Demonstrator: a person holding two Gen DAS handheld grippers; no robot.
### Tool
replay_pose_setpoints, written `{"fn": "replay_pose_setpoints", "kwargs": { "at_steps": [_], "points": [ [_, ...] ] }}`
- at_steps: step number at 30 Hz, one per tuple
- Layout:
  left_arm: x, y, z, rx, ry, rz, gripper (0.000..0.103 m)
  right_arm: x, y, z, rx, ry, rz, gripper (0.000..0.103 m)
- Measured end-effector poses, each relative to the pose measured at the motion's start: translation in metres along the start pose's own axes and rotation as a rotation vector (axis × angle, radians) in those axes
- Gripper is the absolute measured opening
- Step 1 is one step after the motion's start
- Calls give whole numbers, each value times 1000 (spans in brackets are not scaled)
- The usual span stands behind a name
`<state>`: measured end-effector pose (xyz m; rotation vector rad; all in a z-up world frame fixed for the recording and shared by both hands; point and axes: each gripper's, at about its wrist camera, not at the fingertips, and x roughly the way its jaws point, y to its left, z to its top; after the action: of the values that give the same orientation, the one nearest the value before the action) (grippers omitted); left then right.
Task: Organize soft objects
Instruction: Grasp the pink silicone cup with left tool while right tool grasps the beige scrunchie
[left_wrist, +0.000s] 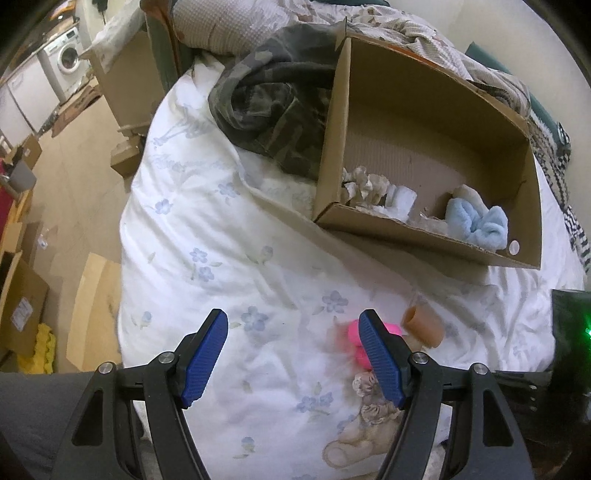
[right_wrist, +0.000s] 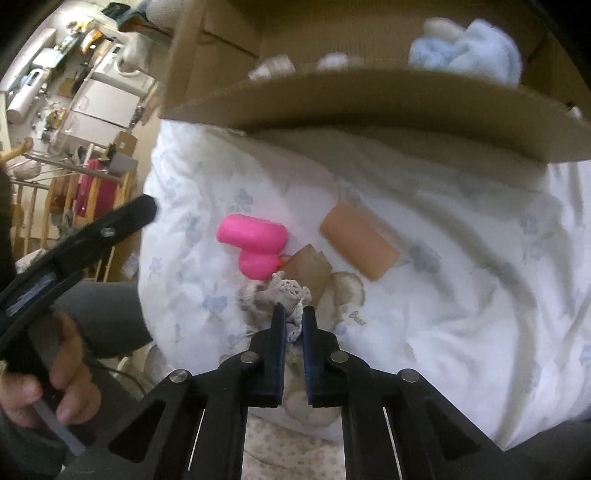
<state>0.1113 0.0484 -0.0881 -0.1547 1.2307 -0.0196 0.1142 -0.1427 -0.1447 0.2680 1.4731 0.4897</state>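
Left tongs (left_wrist: 293, 360) spread wide (nothing between); right tongs (right_wrist: 293, 319) pinched nearly closed.

**Cloth, cardboard and ribbed plastic**

The bed's quilt (left_wrist: 207, 229) is soft white cotton-like cloth, matt, creased, printed with pale blue flowers. The box (left_wrist: 428, 236) is plain brown corrugated cardboard, dull and slightly rough at its cut edges. Inside lies a fluffy light-blue towel (left_wrist: 476, 221), terry-like. The pink toy (right_wrist: 255, 240) looks smooth, rubbery and faintly glossy. The left tool (left_wrist: 291, 362) has blue ribbed plastic pads on matt black plastic arms with shiny metal pins. The lace-trimmed cloth (right_wrist: 291, 291) looks thin and openwork.
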Motion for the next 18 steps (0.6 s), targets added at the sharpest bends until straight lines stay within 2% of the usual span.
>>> {"fn": "replay_pose_setpoints", "kwargs": {
  "at_steps": [5, 11, 14, 18],
  "points": [
    [12, -14, 2, 1, 39, -36, 71, -37, -6, -5, 19, -100, 71, 9],
    [35, -45, 1, 64, 111, -65, 71, -75, -31, -6, 109, -255, 71, 9],
    [48, -54, -1, 87, 150, -64, 71, -82, -44, -5, 152, -286, 49, 9],
    [54, -58, -3, 92, 160, -65, 71, -88, -56, -3, 189, -306, 38, 9]
  ]
}}
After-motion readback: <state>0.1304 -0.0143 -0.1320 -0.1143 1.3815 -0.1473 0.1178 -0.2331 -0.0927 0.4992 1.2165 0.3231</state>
